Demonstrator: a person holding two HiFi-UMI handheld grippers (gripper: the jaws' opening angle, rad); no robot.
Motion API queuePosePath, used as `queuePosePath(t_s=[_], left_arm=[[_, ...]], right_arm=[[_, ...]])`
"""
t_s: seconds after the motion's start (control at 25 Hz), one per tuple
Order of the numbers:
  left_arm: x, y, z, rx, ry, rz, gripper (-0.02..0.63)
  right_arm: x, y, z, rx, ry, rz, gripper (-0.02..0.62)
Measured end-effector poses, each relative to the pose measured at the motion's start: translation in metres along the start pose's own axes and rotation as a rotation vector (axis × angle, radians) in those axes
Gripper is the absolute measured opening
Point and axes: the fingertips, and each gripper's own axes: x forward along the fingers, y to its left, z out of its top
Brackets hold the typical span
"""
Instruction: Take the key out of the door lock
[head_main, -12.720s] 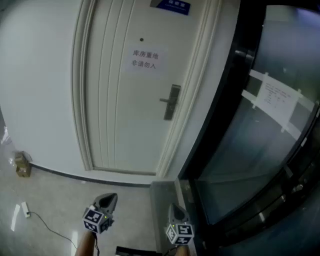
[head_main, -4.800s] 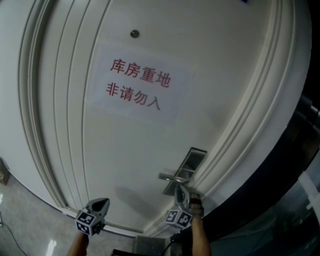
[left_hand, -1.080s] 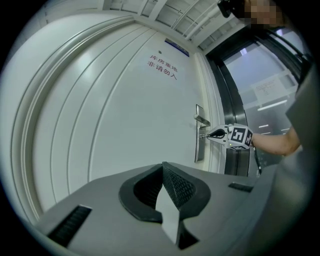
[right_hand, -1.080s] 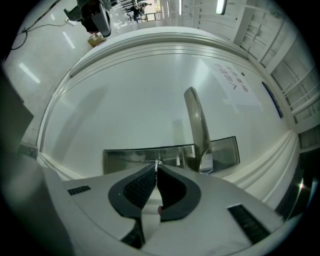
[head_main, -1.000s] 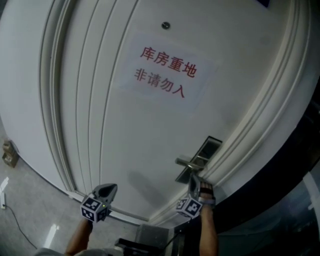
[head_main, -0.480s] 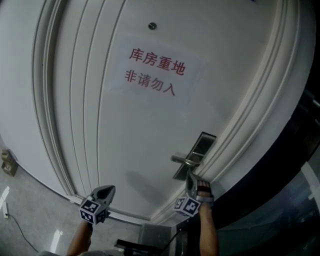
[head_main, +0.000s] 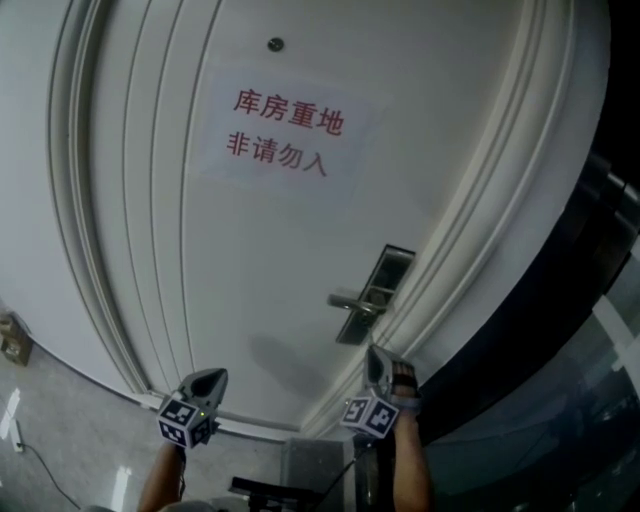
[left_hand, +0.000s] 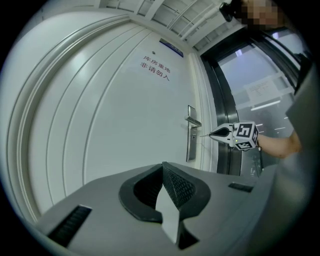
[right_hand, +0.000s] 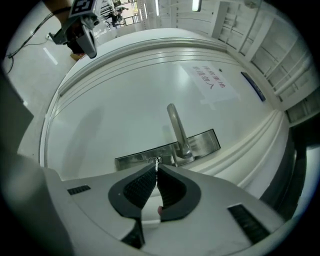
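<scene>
The right tool (right_hand: 156, 168) points straight at the lower part of the lock plate (right_hand: 200, 142), below where the lever handle (right_hand: 176, 127) springs from it. Its jaws are pressed together on the key (right_hand: 157, 161), of which only a thin metal sliver shows at their tips. That square-on aim looks deliberate: a key slides out cleanly only along the line of the keyhole, so the tool is held in line with the hole rather than at a slant to the plate. From the side, the left gripper view shows the key (left_hand: 204, 135) as a fine line running from the tips of the right tool (left_hand: 216, 133) toward the lock plate (left_hand: 191, 140). Its far end lies just beside the plate's face, but it is too small to tell whether it has cleared the keyhole or sits a little way in. I judge the pull to be near its end, with a short straight draw away from the plate likely to be all that remains. The left tool (left_hand: 163, 171) has its jaws together on nothing. In the head view the left tool (head_main: 205, 385) hangs well to the left of the lock plate (head_main: 375, 295), low before the white door (head_main: 250, 260), apparently kept aside because one tool suffices. A paper notice (head_main: 285, 130) with red characters is stuck well above the plate.
</scene>
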Motion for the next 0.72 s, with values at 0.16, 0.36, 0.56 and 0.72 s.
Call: queuePosePath(t_s=[0.16, 0.36, 0.56, 0.72], left_arm=[[-0.003, -0.005, 0.000, 0.003, 0.001, -0.012, 0.008], [-0.008, -0.011, 0.004, 0.015, -0.003, -0.024, 0.009], [-0.015, -0.016, 0.006, 0.035, 0.006, -0.038, 0.009], [-0.022, -0.019, 0.004, 0.042, 0.006, -0.036, 0.009]], right_arm=[[-0.024, -0.001, -0.004, 0.160, 0.015, -0.012, 0.020], [-0.056, 0.007, -0.004, 0.370, 0.030, -0.001, 0.020], [-0.081, 0.022, -0.006, 0.555, 0.068, 0.010, 0.020], [-0.097, 0.039, -0.016, 0.712, 0.091, 0.012, 0.020]])
